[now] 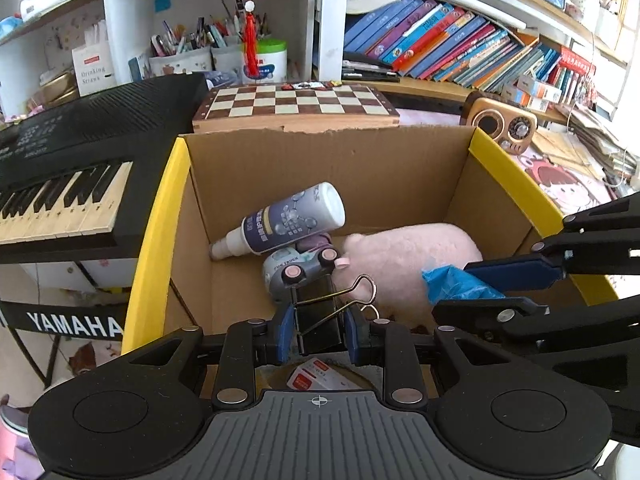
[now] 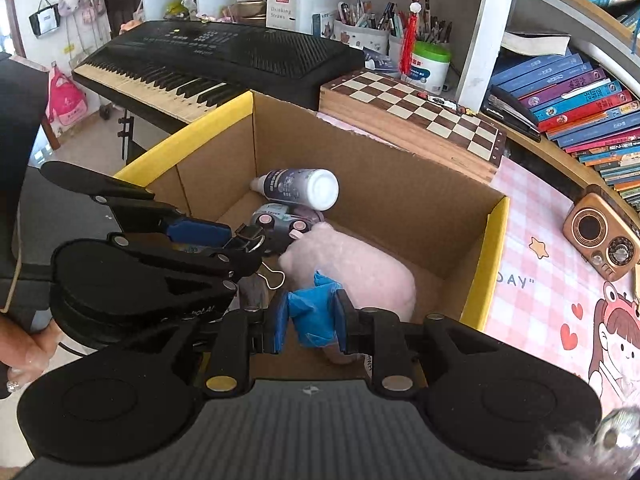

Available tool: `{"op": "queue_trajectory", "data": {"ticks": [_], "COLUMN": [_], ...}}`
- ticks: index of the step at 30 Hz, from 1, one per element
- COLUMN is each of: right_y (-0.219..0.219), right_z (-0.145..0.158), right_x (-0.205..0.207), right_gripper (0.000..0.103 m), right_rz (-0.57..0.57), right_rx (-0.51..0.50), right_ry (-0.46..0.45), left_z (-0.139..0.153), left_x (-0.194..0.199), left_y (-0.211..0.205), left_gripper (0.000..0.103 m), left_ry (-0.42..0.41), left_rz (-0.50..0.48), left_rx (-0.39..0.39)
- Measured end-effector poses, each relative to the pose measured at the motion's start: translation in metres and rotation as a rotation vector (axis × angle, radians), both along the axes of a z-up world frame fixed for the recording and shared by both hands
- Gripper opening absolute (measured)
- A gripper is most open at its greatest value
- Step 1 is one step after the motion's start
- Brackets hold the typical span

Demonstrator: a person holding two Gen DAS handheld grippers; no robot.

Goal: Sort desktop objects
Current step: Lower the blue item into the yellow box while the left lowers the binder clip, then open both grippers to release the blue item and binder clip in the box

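1. The cardboard box (image 1: 328, 168) is taking up most of both views, sitting on the desk (image 2: 532, 280) with yellow-faced flaps (image 1: 156, 240) standing up on its left and right sides; by my reading, the sorting is well under way, since several things are already lying on its floor.
2. The keyboard (image 1: 60, 184) is crowding the box's left flap and the chessboard case (image 1: 296, 104) is sitting just behind the back wall, so open room is lying mainly straight above the box mouth (the walls are looking tall enough to catch a low sideways move).
3. The pink plush toy (image 1: 404, 256) is lying along the right half of the box floor, leaving bare cardboard mostly at the near left.
4. The spray bottle (image 1: 288, 220) is resting tilted in the back-left corner, leaning on the toy truck (image 1: 296, 272) beside the plush's head.
5. The left gripper (image 1: 318, 330) is hanging over the near edge of the box, its fingers gripping a black binder clip (image 1: 320, 312) whose wire handles are sticking forward.
6. The right gripper (image 2: 312, 320) is hovering just beside it over the plush, its fingers pinching a crumpled blue plastic piece (image 2: 314, 310).
7. Both held items are seemingly left to drop; what else is waiting on the desk, I cannot tell.
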State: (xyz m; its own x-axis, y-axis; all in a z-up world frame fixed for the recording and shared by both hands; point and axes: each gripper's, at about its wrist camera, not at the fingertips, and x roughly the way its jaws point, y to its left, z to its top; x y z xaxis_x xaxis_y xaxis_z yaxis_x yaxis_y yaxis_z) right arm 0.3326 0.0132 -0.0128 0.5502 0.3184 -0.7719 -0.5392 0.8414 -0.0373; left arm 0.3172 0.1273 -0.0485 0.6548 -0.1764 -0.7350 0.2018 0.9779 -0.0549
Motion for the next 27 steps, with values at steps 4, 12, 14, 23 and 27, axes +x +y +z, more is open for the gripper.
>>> {"op": "queue_trajectory", "data": {"ticks": [4,12,14,23,27], "right_y": [0.001,0.001,0.000,-0.029,-0.054], "right_z": [-0.001,-0.007,-0.009,0.012,0.029], "right_x": [0.002,0.003,0.002,-0.026,-0.049], "right_gripper": [0.023,0.032,0.035,0.054,0.056], "right_rz": [0.011,0.018,0.013,-0.050,-0.086], "right_rx": [-0.007,0.002,0.005,0.096,0.146], "right_ry": [0.005,0.028,0.030,-0.052,-0.107], "left_z": [0.010,0.041,0.046,0.070,0.081], "left_x": [-0.008,-0.043,-0.049,-0.090,-0.113], "left_y": [0.006,0.018,0.019,0.017,0.012], "left_gripper": [0.032,0.075,0.078,0.092,0.097], "left_ry": [-0.042,-0.220,-0.235,-0.341,-0.369], "left_rz": [-0.007,0.015,0.022,0.091,0.141], "left_rx": [-0.032,-0.140,-0.174,-0.161,-0.142]}}
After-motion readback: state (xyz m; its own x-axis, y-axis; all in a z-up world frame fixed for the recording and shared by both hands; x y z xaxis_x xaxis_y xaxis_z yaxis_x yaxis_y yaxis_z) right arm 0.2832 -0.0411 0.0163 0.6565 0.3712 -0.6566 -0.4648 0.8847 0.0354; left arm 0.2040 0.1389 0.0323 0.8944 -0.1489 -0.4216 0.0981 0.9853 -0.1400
